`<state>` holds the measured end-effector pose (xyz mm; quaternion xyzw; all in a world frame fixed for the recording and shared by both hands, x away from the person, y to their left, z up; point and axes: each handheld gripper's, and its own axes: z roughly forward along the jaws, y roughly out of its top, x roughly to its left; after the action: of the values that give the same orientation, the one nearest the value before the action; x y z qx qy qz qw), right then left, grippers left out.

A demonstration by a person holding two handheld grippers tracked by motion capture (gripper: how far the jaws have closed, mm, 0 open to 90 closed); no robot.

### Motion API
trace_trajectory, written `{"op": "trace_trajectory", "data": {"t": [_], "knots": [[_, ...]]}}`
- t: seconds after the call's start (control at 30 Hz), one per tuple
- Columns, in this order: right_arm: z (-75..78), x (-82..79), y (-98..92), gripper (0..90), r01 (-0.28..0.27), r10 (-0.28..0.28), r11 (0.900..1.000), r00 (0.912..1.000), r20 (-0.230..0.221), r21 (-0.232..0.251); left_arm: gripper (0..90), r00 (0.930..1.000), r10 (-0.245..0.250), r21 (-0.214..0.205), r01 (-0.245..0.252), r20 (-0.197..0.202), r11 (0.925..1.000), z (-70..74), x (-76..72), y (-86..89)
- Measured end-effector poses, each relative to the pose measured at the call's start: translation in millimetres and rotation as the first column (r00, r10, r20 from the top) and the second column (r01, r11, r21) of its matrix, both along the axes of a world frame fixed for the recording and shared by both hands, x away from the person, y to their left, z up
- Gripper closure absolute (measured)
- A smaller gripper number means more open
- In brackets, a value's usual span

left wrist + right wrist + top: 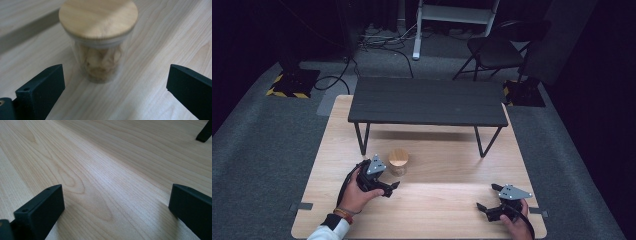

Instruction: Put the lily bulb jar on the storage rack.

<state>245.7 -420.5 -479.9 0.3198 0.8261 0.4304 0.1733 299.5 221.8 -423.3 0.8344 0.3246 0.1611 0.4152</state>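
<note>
The glass jar (398, 162) stands upright on the light wooden table (447, 197), its round wooden lid (98, 18) on top and pale pieces showing through the wall; in the high view it sits toward the left of the table's middle, just in front of the near edge of the low black shelf (428, 102) and near that shelf's left leg (361, 139) at about ten o'clock from the jar.

The left gripper (388, 181) sits at about seven o'clock from the jar, close beside it but apart; in the left gripper view its jaws are spread wide, wider than the jar, with nothing between them; the jar stands ahead of the gap at twelve o'clock, slightly left of centre, bare wood showing either side of it.

The right gripper (484, 206) rests near the table's front right corner, at about four o'clock from the jar and well apart; its jaws also stand wide and grip nothing, with bare wood ahead; the table's right edge lies just beside it at three o'clock; a broad stretch of open tabletop lies between the two grippers.
</note>
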Motion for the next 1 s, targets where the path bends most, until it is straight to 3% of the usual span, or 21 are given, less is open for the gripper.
{"op": "trace_trajectory", "data": {"t": [0.17,0.43,0.53,0.7,0.83,0.87,0.97,1.0], "knots": [[0.0,0.0,0.0,0.0,0.000,0.000,1.0000,1.0000,0.000,0.000,1.6,1.0000,-0.003,-0.003,0.003,0.007,1.0000,4.4,12.8,-5.6],[0.0,0.2,-0.2,0.0,0.000,0.000,1.0000,1.0000,0.000,0.001,1.8,0.9997,-0.023,-0.035,0.023,0.002,0.9991,-0.3,32.8,-14.4],[0.0,0.2,-0.2,0.0,0.000,0.000,1.0000,1.0000,-0.001,0.001,1.9,0.9999,-0.015,-0.061,0.015,0.001,0.9980,-4.1,35.7,-15.6],[0.0,0.4,-0.5,0.0,-0.002,0.002,1.0000,1.0000,-0.001,0.001,1.9,0.9998,-0.018,-0.044,0.018,-0.002,0.9989,-9.5,41.3,-19.5],[0.0,0.6,-0.7,0.0,-0.003,0.003,1.0000,1.0000,0.000,0.000,2.4,1.0000,0.005,-0.078,-0.005,0.003,0.9970,-13.7,44.2,-17.2],[0.0,0.6,-0.7,0.0,-0.003,0.003,1.0000,1.0000,-0.001,0.001,2.7,1.0000,0.007,-0.068,-0.007,0.004,0.9976,-12.4,45.4,-18.2],[0.0,0.6,-0.7,0.0,-0.003,0.003,1.0000,1.0000,-0.001,0.001,9.0,0.9998,0.007,-0.069,-0.006,0.021,0.9976,-10.9,46.9,-18.4],[0.1,0.6,-0.8,0.0,-0.003,0.003,1.0000,1.0000,-0.001,0.001,17.7,0.9997,0.000,-0.074,0.002,0.025,0.9972,-10.9,48.0,-17.8]]}}
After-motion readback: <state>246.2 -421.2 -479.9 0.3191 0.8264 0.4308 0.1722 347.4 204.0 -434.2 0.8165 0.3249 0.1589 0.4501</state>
